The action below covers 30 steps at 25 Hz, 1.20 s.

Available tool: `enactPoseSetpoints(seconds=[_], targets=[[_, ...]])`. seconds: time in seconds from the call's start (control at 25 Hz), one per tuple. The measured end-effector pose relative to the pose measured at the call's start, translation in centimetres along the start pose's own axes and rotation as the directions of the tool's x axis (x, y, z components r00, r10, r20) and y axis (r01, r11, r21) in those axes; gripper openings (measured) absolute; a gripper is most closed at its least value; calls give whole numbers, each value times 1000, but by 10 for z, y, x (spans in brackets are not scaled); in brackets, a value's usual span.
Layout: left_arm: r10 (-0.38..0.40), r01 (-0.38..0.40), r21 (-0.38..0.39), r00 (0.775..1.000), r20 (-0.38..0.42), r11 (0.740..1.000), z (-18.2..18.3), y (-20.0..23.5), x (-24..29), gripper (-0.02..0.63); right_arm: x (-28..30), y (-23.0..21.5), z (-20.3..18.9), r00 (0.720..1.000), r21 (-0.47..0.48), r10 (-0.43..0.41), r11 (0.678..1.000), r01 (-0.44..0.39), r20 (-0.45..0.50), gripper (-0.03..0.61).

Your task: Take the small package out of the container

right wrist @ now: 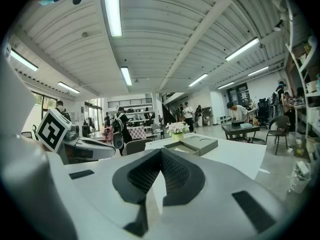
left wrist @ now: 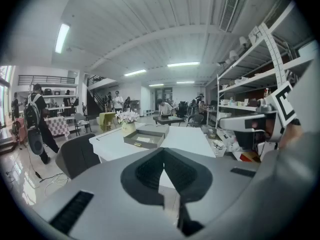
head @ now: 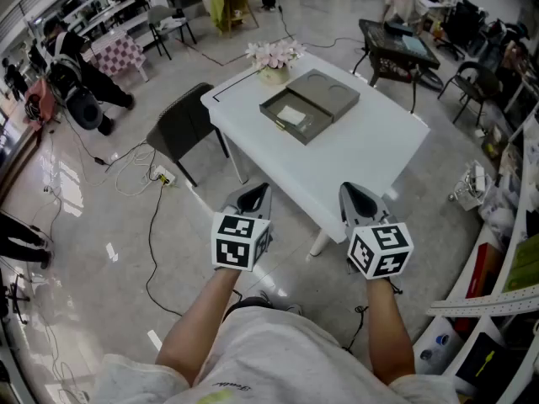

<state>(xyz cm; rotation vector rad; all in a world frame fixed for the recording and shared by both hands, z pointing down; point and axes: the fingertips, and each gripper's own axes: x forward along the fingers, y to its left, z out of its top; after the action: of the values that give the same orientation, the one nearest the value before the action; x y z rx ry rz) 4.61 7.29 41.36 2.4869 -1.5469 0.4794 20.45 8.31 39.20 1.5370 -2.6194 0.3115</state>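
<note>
A grey container lies open on the white table, its lid folded back. A small white package rests in its near tray. Both grippers hover off the table's near corner, well short of the container. My left gripper is shut with nothing in it, and my right gripper is shut and empty too. In the left gripper view the container lies beyond the shut left gripper. The right gripper view shows the container past the shut right gripper.
A vase of pink flowers stands right behind the container. A black chair sits at the table's left side, with cables on the floor nearby. Shelving lines the right. People and a dark table are farther back.
</note>
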Motion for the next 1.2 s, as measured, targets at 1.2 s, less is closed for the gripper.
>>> enactPoseSetpoints(seconds=[1.2], targets=[[-60, 59, -28, 998, -28, 998, 25, 100, 128, 5, 162, -46, 10, 996, -14, -53, 999, 53, -73, 93]])
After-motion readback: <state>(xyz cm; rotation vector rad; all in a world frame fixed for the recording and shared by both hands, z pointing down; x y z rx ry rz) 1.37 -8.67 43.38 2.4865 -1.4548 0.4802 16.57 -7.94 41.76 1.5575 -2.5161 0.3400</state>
